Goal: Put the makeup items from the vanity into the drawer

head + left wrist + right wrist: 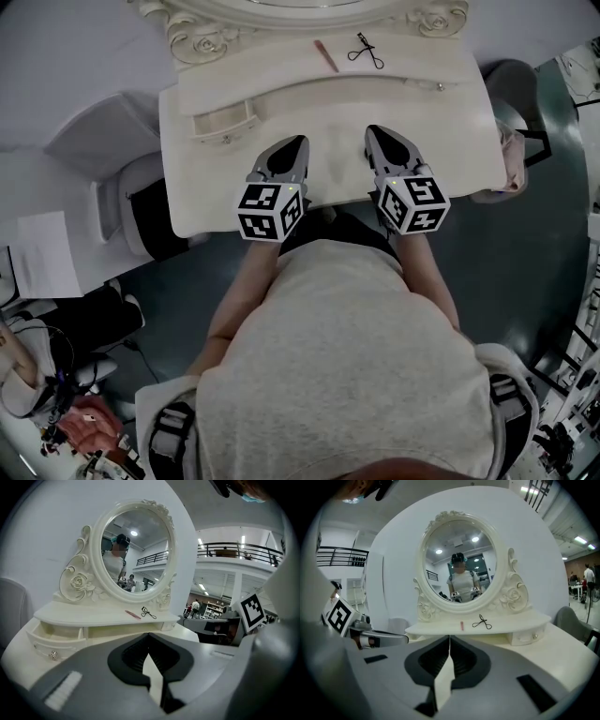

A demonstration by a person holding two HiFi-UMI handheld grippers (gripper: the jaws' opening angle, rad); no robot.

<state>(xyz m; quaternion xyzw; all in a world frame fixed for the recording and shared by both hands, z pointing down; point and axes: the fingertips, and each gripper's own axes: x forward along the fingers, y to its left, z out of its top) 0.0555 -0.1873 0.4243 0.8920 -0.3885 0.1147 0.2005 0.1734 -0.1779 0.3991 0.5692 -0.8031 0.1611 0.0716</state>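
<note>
Below the mirror (459,569), a pink stick (461,626) lies beside the curler (482,622).

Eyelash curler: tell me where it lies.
Head view: the eyelash curler lies on the vanity's upper shelf, right of the pink stick.

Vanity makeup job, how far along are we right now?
Done: the left drawer is pulled open, though nothing shows inside it. In hand: nothing; the left tongs and right tongs are both shut and empty above the tabletop. Left: the pink stick and the black eyelash curler both lie on the upper shelf, so each needs picking up and placing in the drawer.
</note>
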